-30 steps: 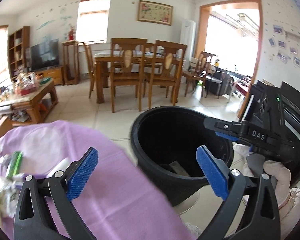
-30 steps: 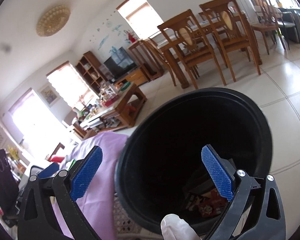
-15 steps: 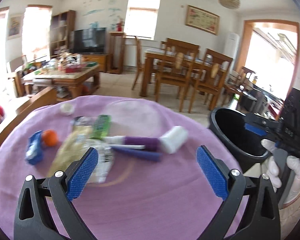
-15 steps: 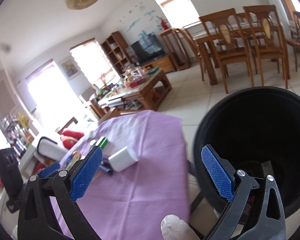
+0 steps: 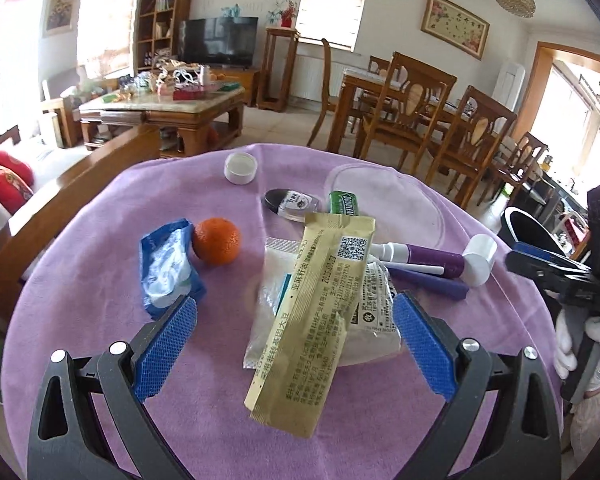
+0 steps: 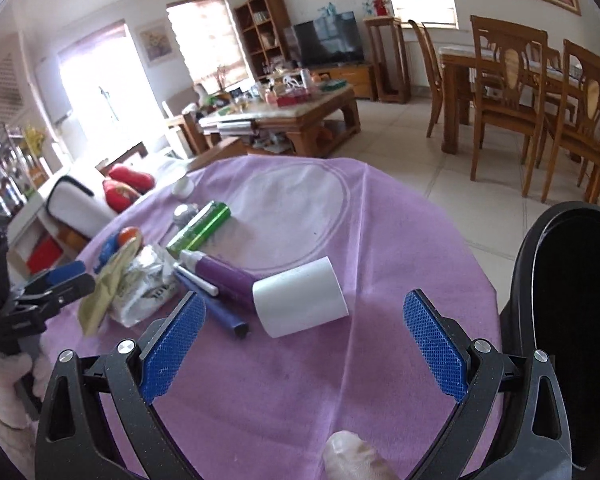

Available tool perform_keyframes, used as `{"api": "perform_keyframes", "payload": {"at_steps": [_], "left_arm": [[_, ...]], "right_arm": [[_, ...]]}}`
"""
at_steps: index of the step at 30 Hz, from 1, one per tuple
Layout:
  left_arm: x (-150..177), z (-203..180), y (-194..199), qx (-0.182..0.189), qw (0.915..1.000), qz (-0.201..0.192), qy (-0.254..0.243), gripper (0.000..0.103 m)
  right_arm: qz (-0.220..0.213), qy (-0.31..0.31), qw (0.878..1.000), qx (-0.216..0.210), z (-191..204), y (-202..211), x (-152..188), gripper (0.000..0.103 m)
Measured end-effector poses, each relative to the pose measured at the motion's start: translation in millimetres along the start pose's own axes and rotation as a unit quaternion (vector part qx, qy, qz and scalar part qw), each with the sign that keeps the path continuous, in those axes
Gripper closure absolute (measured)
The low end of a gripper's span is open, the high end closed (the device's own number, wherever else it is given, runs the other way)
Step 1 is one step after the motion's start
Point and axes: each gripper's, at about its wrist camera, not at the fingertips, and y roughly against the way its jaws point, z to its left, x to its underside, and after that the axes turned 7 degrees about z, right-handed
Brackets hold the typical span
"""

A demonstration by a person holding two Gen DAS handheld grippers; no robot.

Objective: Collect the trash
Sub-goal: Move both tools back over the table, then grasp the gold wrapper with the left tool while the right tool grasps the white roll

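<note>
Reaching: left gripper (image 5: 294,338), jaws apart, over wrapper (image 5: 314,316), frame centre.
Right gripper (image 6: 304,342): apart, empty.
Next: clamp wrapper, carry to bin (image 6: 572,320).

On table (image 5: 100,208): wrapper (image 5: 312,312) atop bag (image 5: 276,272) at center, orange (image 5: 216,241) & pouch (image 5: 166,268) to its left, tubes (image 5: 428,258) to right, cap (image 5: 241,168) behind, bin (image 6: 568,304) right of table.
</note>
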Motion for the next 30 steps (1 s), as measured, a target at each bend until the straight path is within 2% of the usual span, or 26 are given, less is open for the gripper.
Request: {"api": "perform_keyframes", "payload": {"at_steps": [3, 5, 6, 8, 10, 13, 15, 20, 24, 30], "left_arm": [[-2, 2, -4, 0.016, 0.9999, 0.004, -0.003, 0.007], [-4, 2, -7, 0.026, 0.9996, 0.011, -0.006, 0.019], [-7, 2, -11, 0.030, 0.9994, 0.018, -0.005, 0.030], [-10, 2, -19, 0.038, 0.9988, 0.032, -0.004, 0.038], [-11, 1, -23, 0.039, 0.9985, 0.039, -0.007, 0.047], [-10, -1, -27, 0.040, 0.9982, 0.045, -0.007, 0.061], [-9, 0, -26, 0.045, 0.9981, 0.043, -0.004, 0.063], [-6, 1, -19, 0.054, 0.9979, 0.033, 0.007, 0.066], [-7, -1, -4, 0.059, 0.9981, 0.010, 0.015, 0.067], [-10, -20, 21, 0.079, 0.9965, -0.025, 0.012, 0.067]], "right_arm": [[0.014, 0.010, 1.000, 0.004, 7, -14, -7, 0.005], [0.023, 0.018, 1.000, 0.008, 10, -22, -10, 0.005], [0.029, 0.022, 0.999, 0.010, 13, -26, -11, 0.005], [0.041, 0.028, 0.999, 0.012, 16, -32, -13, 0.009], [0.055, 0.035, 0.998, 0.018, 20, -40, -14, 0.020], [0.071, 0.039, 0.996, 0.032, 23, -49, -14, 0.043], [0.074, 0.036, 0.996, 0.030, 21, -49, -13, 0.053], [0.071, 0.022, 0.997, 0.008, 16, -45, -10, 0.053], [0.058, 0.012, 0.998, -0.007, 14, -33, -8, 0.053], [0.018, -0.004, 0.999, -0.035, 3, 8, 0, 0.053]]}}
